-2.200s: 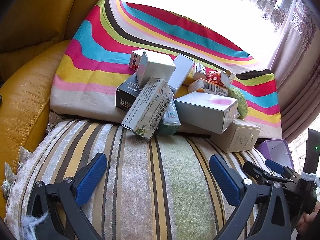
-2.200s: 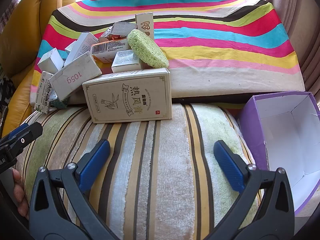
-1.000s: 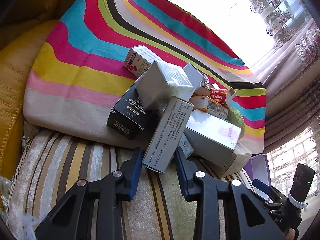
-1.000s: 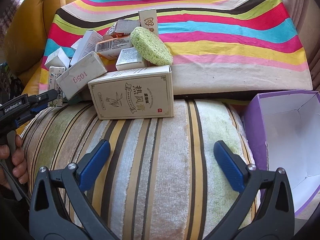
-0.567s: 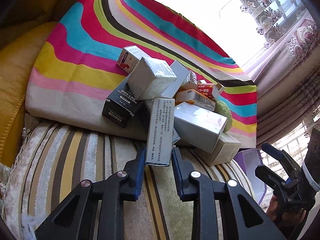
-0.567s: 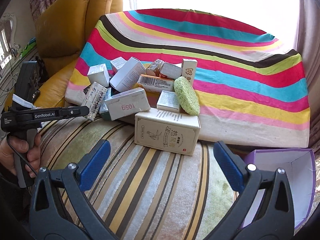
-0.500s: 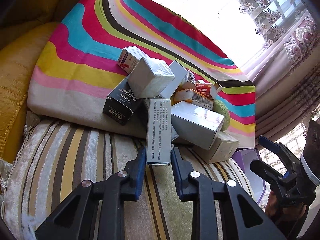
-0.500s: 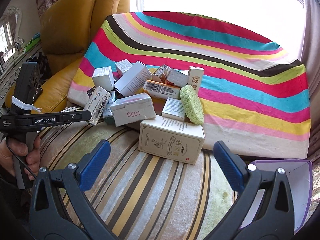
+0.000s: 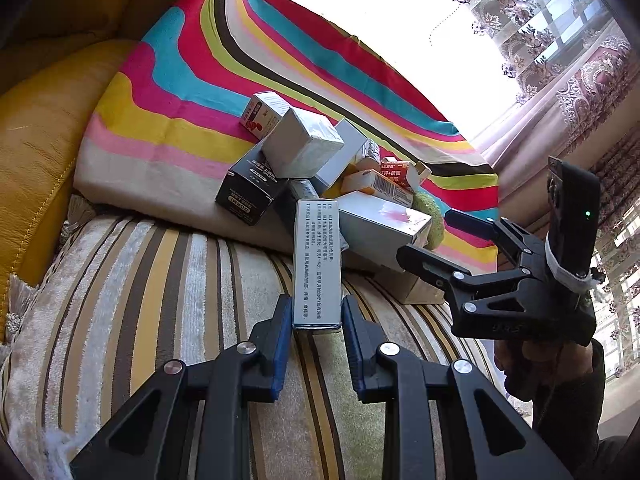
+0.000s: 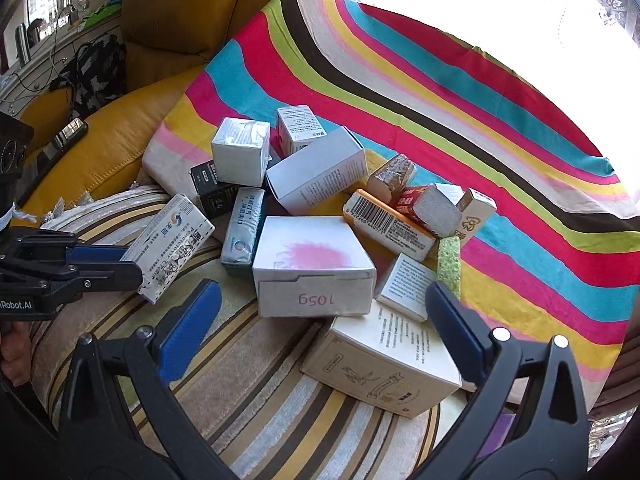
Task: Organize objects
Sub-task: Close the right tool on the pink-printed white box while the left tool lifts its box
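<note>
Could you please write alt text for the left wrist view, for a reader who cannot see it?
The left gripper is shut on one end of a long white printed carton above a striped velvet cushion. Behind it, small cardboard boxes are heaped on a rainbow-striped cloth. At right, a hand holds the open right gripper.

Rainbow-striped cloth (image 10: 400, 92), blue-padded hand-held gripper (image 9: 314, 326)

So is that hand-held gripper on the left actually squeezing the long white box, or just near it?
Squeezing it: the left hand-held gripper has both blue pads against the sides of the long white box.
</note>
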The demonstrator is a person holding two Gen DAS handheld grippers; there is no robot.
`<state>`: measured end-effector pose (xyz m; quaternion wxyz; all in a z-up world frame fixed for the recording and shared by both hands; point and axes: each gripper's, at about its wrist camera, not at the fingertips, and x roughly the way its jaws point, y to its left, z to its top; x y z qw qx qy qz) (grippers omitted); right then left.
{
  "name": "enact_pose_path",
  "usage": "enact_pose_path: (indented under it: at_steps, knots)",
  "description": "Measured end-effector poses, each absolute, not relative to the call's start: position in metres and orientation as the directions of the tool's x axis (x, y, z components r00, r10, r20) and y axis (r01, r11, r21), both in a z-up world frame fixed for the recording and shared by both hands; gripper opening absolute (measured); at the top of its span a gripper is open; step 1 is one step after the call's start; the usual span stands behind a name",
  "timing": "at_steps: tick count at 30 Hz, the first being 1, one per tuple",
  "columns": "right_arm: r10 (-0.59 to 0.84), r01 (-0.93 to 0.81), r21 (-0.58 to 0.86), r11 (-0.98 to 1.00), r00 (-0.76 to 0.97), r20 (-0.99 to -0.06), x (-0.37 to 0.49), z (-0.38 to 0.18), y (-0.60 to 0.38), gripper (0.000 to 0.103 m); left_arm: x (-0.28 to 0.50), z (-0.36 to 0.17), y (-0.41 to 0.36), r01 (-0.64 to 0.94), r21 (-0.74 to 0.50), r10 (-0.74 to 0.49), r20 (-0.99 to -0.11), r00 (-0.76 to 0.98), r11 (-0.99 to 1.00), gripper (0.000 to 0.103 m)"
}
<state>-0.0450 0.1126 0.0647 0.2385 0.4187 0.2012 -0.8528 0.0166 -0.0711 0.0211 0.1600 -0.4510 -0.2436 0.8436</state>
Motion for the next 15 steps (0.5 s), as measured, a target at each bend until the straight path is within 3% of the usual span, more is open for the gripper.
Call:
enact_pose_path:
  at_steps: [4,8,15]
  knots:
    - [-0.213,0.578,-0.156,-0.801,-0.52,-0.827,-0.058,0.054,0.107,0.096,0.017,0.021,-0.071,-0.049,-0.56,0.493,-0.681,-0.542,-0.827,0.026]
    - [-0.241,0.593,-0.103,-0.799,-0.472,-0.848,-0.067,0.047,0.108,0.072,0.016,0.02,-0.072,-0.048,-0.562,0.494,-0.68,-0.542,-0.826,0.026]
    - [-0.273,0.594,-0.082,-0.8,-0.483,-0.832,-0.059,0.056,0.114,0.071,0.018,0.024,-0.073,-0.049,-0.559,0.489,-0.675,-0.552,-0.828,0.026]
